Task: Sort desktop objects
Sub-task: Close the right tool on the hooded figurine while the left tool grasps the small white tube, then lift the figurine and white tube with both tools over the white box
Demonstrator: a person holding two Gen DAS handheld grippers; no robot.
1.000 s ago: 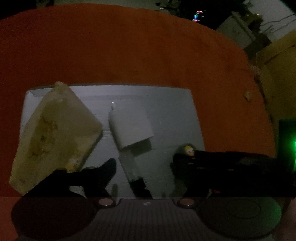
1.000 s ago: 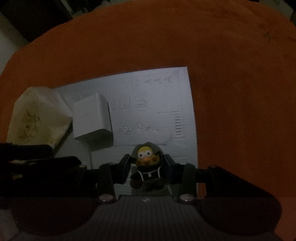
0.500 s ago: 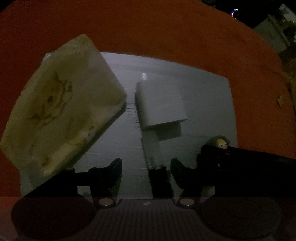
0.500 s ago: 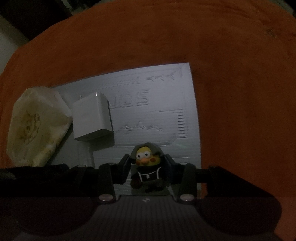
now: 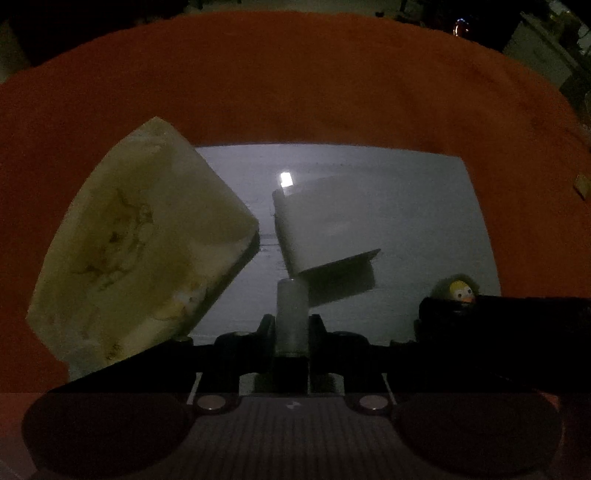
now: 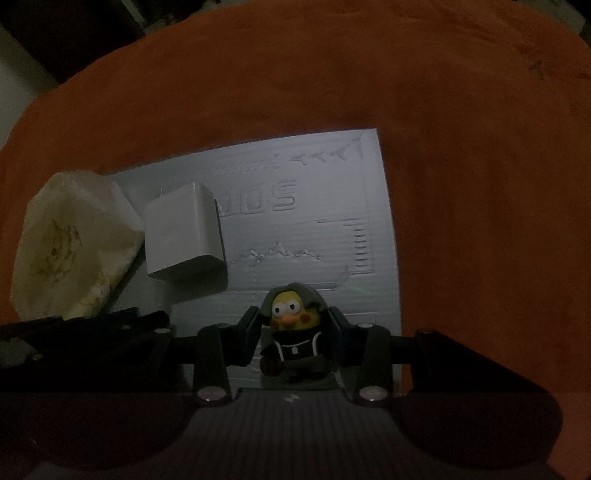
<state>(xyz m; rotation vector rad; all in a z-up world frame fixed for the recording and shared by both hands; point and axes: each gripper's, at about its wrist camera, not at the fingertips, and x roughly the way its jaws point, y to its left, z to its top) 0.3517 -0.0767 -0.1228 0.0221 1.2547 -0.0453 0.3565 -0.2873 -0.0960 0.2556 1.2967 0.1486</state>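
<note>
My left gripper point(image 5: 291, 326) is shut on a pale cylindrical tube point(image 5: 291, 314) that stands between its fingers, just in front of a white charger cube point(image 5: 317, 221) on the grey embossed mat point(image 5: 424, 221). A cream tissue pack point(image 5: 140, 243) lies at the mat's left. My right gripper point(image 6: 293, 332) is shut on a small yellow duck figure in a dark hooded suit point(image 6: 293, 325), standing on the mat point(image 6: 332, 206) near its front edge. The charger cube point(image 6: 183, 232) and tissue pack point(image 6: 70, 243) show to the left. The duck's head point(image 5: 460, 291) peeks over the right gripper in the left wrist view.
An orange cloth point(image 6: 461, 147) covers the table around the mat. Dark room clutter point(image 5: 546, 33) lies beyond the far right edge. The light is dim.
My left gripper has closed its fingers on the pale tube and sits lower and closer to the charger. My right gripper has stayed shut on the duck figure, hardly moving.
</note>
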